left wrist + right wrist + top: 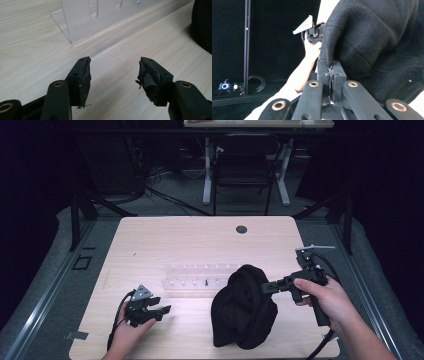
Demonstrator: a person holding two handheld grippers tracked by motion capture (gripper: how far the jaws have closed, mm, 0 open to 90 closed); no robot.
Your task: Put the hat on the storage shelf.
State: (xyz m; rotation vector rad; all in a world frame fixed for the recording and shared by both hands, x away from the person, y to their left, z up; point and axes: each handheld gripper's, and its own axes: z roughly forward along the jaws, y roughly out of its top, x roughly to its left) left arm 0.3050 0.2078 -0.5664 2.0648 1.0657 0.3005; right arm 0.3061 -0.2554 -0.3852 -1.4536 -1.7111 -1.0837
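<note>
The black knit garment (pixel 243 307) slumps in a soft heap at the table's (pixel 150 240) near right, limp and light, probably best taken by an edge fold. The right gripper (pixel 266 287) is pinched on its upper fold; the left gripper (pixel 159 311) rests nearby, jaws wide and empty, just before the clear plastic rack (pixel 200 279).

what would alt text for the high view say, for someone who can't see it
The right gripper, held in a person's hand, is shut on a fold of a black knitted garment heaped on a light wooden table. The left gripper rests open near the table's front left, and a clear plastic rack sits behind the garment.
</note>
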